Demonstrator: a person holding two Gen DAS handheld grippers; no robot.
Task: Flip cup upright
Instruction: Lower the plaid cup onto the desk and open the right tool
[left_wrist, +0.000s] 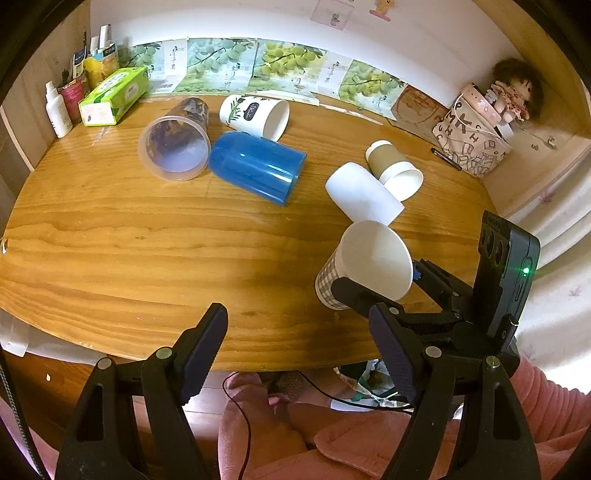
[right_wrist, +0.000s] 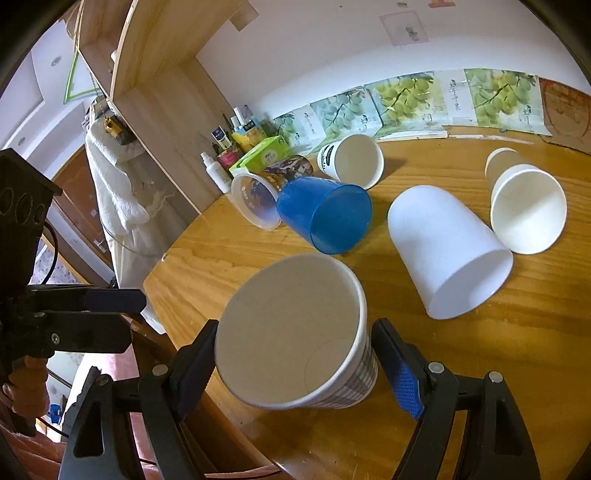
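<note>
Here the right tool (right_wrist: 291, 365) grips the tilted checked cup (right_wrist: 295, 332).

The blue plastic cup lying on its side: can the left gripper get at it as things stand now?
Probably yes. The left gripper is open and empty, and bare wooden table lies between it and the blue plastic cup. The clear cup touching its base may crowd one finger.

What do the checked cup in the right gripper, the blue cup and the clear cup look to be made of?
Checked cup: likely paper, matte white inside with a rolled rim and printed grey check. Blue cup: seems glossy, slightly translucent plastic, showing a bright highlight. Clear cup: probably thin see-through plastic; its printed pattern shows through the wall.
</note>
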